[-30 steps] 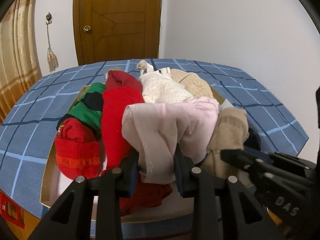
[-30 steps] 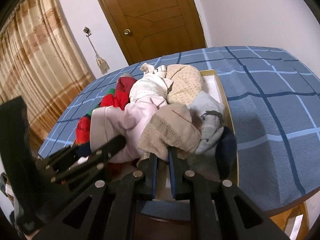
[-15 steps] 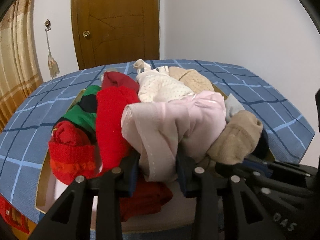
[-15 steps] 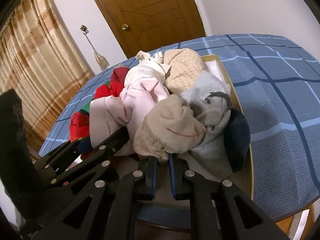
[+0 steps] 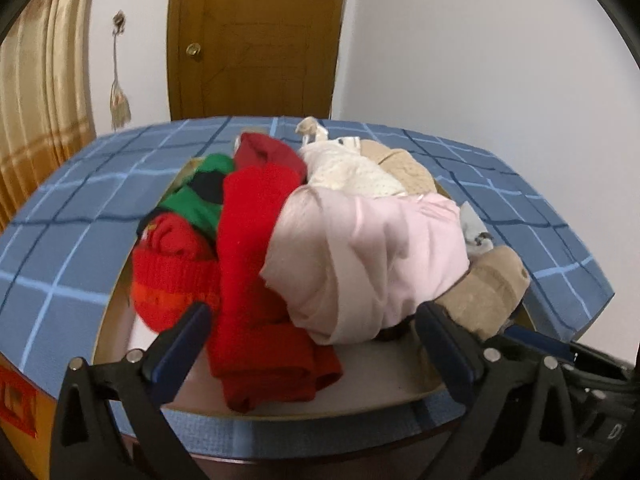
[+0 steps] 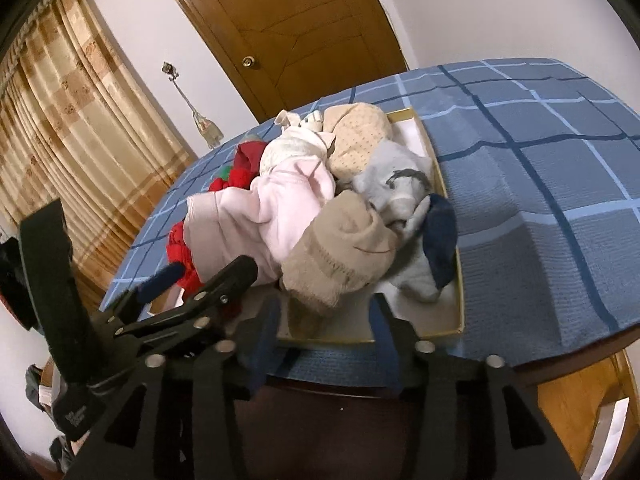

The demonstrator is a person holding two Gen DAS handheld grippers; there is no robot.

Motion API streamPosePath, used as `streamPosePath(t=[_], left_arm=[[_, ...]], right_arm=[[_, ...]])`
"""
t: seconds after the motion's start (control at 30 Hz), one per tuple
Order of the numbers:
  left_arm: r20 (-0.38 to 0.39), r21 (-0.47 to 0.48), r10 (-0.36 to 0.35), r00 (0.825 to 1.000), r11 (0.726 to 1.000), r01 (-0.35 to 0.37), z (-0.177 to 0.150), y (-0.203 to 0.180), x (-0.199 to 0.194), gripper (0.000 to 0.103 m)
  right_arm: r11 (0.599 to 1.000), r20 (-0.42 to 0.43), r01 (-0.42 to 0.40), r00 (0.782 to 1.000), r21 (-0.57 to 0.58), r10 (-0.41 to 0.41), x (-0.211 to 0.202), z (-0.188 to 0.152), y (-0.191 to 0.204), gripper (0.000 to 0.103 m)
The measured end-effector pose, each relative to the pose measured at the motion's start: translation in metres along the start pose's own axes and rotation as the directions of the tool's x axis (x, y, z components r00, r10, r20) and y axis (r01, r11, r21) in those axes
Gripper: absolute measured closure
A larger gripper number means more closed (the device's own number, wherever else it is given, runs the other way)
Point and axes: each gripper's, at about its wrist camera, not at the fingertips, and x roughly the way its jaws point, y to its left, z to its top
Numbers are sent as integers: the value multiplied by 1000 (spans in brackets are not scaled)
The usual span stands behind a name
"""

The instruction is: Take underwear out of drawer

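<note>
— What is seen of the left gripper (image 5: 316, 332)?

— Two matte black fingers (image 5: 180, 340) are shown, each lined with a dark blue pad on its inner face. Round silver screw heads are set into the black linkage bars behind them, and triangular cut-outs are visible in the frame below.

— And the right gripper (image 6: 324, 324)?

— The same build is seen: black angular arms, blue-lined fingers (image 6: 262, 330), four silver screws across the frame, triangular openings beneath.

— Any markings?

— Faint pale lettering is printed on the black body of the left gripper where it appears in the right wrist view; it cannot be read clearly.
</note>
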Motion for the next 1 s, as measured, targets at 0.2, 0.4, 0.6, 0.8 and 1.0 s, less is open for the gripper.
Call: streamPosePath(t=[0.2, 0.4, 0.6, 0.8, 1.0], left_arm=[[19, 45, 38, 999, 998, -39, -4, 0, -9, 1], [32, 48, 37, 999, 998, -39, -5, 4, -16, 1], [58, 51, 48, 997, 997, -51, -6, 10, -27, 0], [72, 63, 51, 996, 996, -56, -11, 16, -33, 0], [109, 59, 40, 993, 997, -46, -18, 21, -45, 0]], right_arm=[[1000, 30, -21, 999, 16, 21, -13, -6, 4, 48], [1000, 90, 9, 996, 5, -9, -24, -11, 12, 44], [997, 188, 71, 980, -27, -65, -37, -14, 21, 39], [997, 275, 74, 959, -32, -62, -49, -21, 29, 32], [997, 383, 59, 923, -58, -32, -62, -34, 42, 31]])
